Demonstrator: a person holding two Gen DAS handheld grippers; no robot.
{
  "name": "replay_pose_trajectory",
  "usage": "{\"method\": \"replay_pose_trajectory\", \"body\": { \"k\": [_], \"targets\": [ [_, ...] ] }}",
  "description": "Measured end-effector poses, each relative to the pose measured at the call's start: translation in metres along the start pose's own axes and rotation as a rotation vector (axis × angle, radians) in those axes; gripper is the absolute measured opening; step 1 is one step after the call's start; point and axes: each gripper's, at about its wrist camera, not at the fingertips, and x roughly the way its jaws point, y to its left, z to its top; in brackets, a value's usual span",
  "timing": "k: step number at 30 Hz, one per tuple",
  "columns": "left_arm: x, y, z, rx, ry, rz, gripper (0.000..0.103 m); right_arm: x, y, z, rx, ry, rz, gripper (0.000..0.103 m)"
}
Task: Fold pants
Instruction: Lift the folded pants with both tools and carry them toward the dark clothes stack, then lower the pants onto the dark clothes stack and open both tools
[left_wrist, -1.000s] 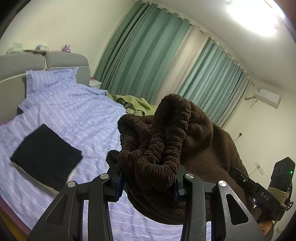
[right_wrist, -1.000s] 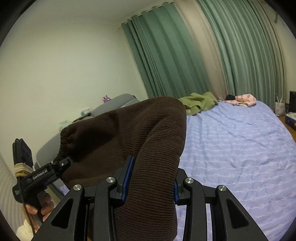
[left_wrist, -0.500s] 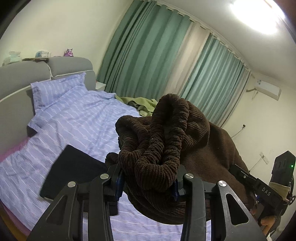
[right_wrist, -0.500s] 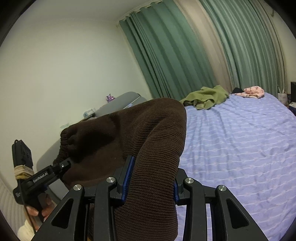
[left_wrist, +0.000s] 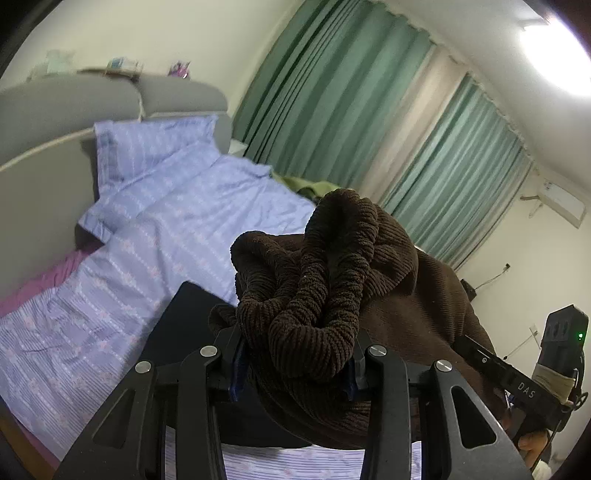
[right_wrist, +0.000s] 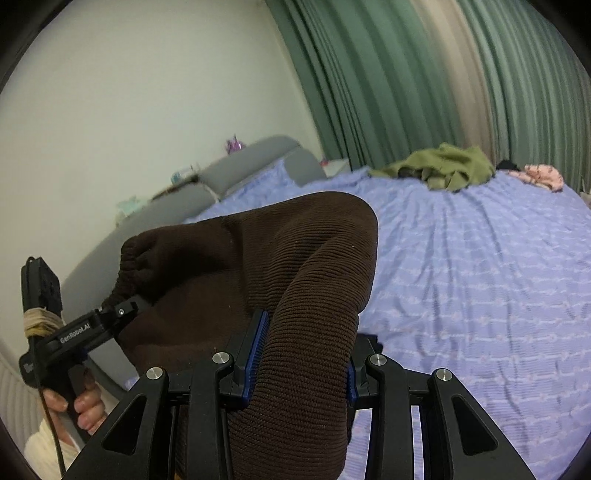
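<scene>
Pants (left_wrist: 369, 288), dark brown ribbed fabric, held in the air above the bed (left_wrist: 155, 229) between both tools. Left gripper (left_wrist: 295, 373) clamped on the bunched elastic waistband; right gripper (right_wrist: 299, 358) clamped on a thick fold of the same garment, cloth filling the gap between its blue pads (right_wrist: 256, 350). Black folded garment (left_wrist: 184, 325) lying on the lilac striped sheet just beyond the left tool. Olive-green garment (right_wrist: 443, 166) far across the bed, near the green curtains (left_wrist: 332, 92)
</scene>
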Motion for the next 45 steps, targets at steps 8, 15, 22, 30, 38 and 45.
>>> {"method": "replay_pose_trajectory", "body": {
  "k": [8, 15, 22, 30, 38, 45],
  "targets": [
    [0.071, 0.066, -0.002, -0.050, 0.104, 0.059, 0.038, 0.104, -0.001, -0.019, 0.044, 0.190, -0.015, 0.035],
    [0.130, 0.113, -0.017, -0.047, 0.171, 0.080, 0.039, 0.171, -0.003, -0.041, 0.020, 0.260, -0.046, 0.035],
    [0.170, 0.142, -0.037, -0.070, 0.244, 0.101, 0.039, 0.223, -0.017, -0.064, 0.033, 0.313, -0.064, 0.035],
    [0.178, 0.167, -0.063, -0.060, 0.322, 0.190, 0.064, 0.233, -0.041, -0.091, 0.115, 0.417, -0.210, 0.056],
    [0.174, 0.167, -0.058, -0.021, 0.355, 0.255, 0.078, 0.218, -0.028, -0.089, 0.001, 0.385, -0.329, 0.072],
    [0.143, 0.132, -0.045, 0.061, 0.305, 0.230, 0.080, 0.185, -0.017, -0.085, 0.001, 0.352, -0.282, 0.072]
  ]
}}
